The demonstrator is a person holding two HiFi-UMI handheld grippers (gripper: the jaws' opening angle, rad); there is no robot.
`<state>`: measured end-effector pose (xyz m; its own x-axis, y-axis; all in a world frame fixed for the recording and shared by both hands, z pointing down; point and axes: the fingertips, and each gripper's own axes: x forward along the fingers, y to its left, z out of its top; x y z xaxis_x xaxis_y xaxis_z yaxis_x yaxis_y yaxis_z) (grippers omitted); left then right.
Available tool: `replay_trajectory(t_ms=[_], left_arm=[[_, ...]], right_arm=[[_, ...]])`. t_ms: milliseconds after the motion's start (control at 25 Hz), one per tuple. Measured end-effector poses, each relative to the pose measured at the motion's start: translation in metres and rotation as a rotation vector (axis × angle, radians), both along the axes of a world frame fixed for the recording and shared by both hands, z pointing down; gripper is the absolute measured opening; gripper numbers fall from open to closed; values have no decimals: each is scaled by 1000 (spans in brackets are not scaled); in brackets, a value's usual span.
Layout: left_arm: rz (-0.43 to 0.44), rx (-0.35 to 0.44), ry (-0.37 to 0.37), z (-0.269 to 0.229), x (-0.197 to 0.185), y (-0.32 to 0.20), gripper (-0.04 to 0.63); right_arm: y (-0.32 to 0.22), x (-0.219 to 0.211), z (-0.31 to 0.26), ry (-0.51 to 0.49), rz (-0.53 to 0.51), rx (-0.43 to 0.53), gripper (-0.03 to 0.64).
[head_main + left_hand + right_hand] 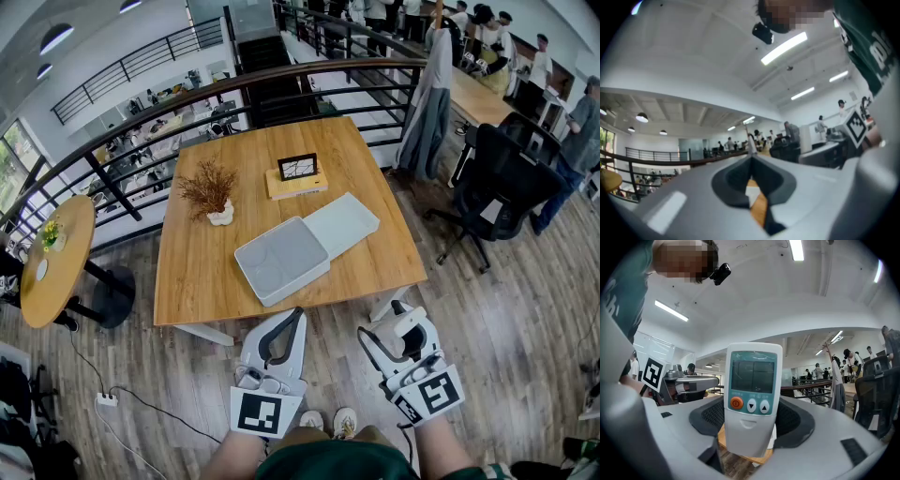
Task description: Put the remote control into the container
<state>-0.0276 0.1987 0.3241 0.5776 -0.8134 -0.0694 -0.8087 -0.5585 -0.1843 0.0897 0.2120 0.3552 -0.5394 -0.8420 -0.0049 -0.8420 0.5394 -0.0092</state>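
A white remote control with a greenish screen and an orange button stands upright between the dark pads of my right gripper, which is shut on it. In the head view that gripper hovers over the floor, just short of the wooden table's near edge, with the remote showing white at its tip. The grey open container lies on the table's near half, ahead and to the left. My left gripper is shut and empty, its tips meeting just before the table edge.
A grey lid lies against the container's far right side. Further back stand a framed picture on a wooden block and a dried plant in a white vase. A black railing runs behind; an office chair stands right, a round table left.
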Motion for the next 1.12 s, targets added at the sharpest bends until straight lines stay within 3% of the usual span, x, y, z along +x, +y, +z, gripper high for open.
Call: replay_trajectory(t_ms=[1120], left_arm=[[8, -6, -10, 0, 23, -12, -2]], right_arm=[[-10, 23, 3, -54, 19, -36, 304]])
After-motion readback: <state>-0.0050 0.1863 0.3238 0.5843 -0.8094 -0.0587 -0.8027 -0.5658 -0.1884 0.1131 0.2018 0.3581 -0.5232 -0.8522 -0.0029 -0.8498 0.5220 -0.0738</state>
